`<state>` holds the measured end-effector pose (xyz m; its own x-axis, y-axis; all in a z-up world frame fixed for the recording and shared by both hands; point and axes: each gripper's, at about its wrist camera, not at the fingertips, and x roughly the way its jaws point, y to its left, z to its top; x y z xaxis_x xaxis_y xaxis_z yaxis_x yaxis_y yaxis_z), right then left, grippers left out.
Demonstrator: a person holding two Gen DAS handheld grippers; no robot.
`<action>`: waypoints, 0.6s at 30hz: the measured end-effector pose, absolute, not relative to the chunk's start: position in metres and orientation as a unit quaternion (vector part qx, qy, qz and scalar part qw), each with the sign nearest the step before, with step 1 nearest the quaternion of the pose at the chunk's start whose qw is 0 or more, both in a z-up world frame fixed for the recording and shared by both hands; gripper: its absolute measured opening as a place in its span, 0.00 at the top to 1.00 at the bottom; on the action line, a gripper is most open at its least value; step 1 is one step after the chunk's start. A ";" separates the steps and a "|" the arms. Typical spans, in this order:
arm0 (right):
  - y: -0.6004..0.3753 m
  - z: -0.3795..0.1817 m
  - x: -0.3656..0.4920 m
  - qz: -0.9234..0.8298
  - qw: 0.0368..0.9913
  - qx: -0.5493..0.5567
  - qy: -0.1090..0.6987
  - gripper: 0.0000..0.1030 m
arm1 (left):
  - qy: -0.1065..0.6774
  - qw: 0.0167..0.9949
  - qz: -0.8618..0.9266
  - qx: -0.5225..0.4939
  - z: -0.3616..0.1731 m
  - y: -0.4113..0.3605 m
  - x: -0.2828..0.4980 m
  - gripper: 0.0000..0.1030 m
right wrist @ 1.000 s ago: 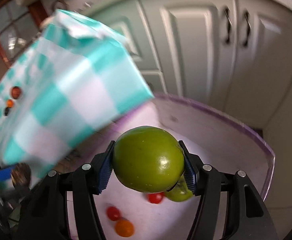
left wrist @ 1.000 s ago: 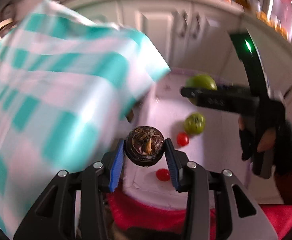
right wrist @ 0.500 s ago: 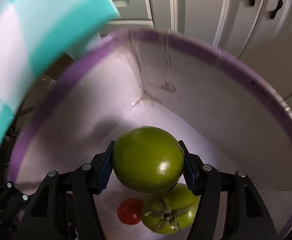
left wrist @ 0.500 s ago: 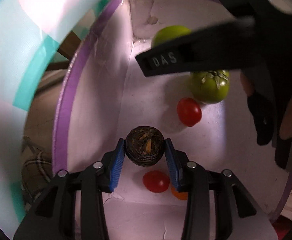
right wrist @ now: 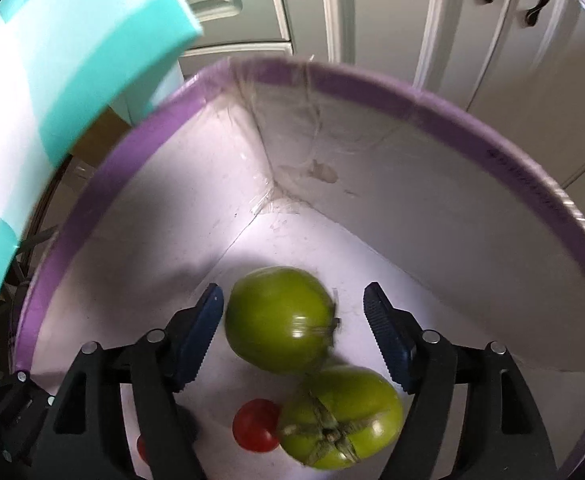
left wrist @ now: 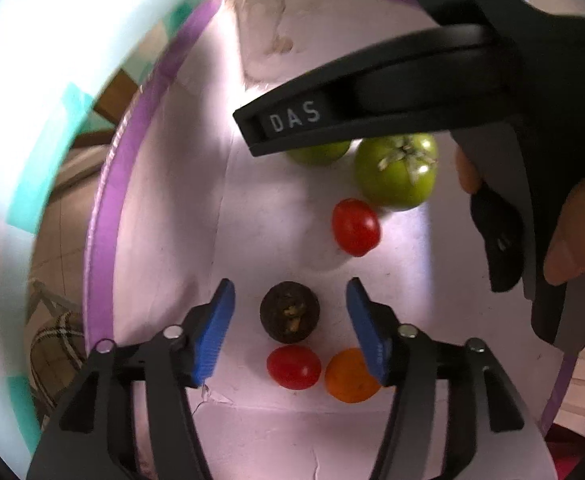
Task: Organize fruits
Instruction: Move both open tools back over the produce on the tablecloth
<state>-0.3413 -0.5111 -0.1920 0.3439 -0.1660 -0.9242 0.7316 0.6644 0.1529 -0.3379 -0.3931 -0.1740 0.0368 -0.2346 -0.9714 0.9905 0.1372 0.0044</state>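
The dark round fruit [left wrist: 289,312] lies on the pale floor of the purple-rimmed box [left wrist: 104,216], between the blue pads of the left gripper [left wrist: 290,330] but touching neither — the jaws have just been opening and now stand spread with a clear gap on each side of it. Just below it in the left wrist view sit a red cherry tomato [left wrist: 293,367] and an orange cherry tomato [left wrist: 350,376], side by side and close together, the orange one partly behind the gripper's right pad. Farther in, another red cherry tomato [left wrist: 355,227] lies just beside a green tomato with its stem end up [left wrist: 396,172]. In the right wrist view a second green tomato [right wrist: 280,318] sits low in the box between the pads of the right gripper [right wrist: 294,334], whose jaws have likewise just been opening; its outline is slightly blurred, it is clear of the right pad, and whether it grazes the left pad I cannot tell. It touches or overlaps the stem-up green tomato [right wrist: 340,416], with the red cherry tomato [right wrist: 255,425] at that one's side. A person's fingers [left wrist: 572,236] wrap the right gripper's black handle. A teal-and-white checked cloth [right wrist: 52,80] hangs beside the box, and white cabinet doors [right wrist: 472,40] stand behind it.
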 end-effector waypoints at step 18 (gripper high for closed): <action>-0.447 0.006 -0.384 -0.251 0.893 0.253 0.274 0.15 | 0.260 0.875 -0.398 0.095 0.072 -0.175 -0.202 0.02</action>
<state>-0.3845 -0.4471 0.0060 0.7242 -0.3088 -0.6166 0.5866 0.7459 0.3154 -0.2024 -0.1753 0.0724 0.5487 -0.6465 -0.5300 0.7451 0.6657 -0.0406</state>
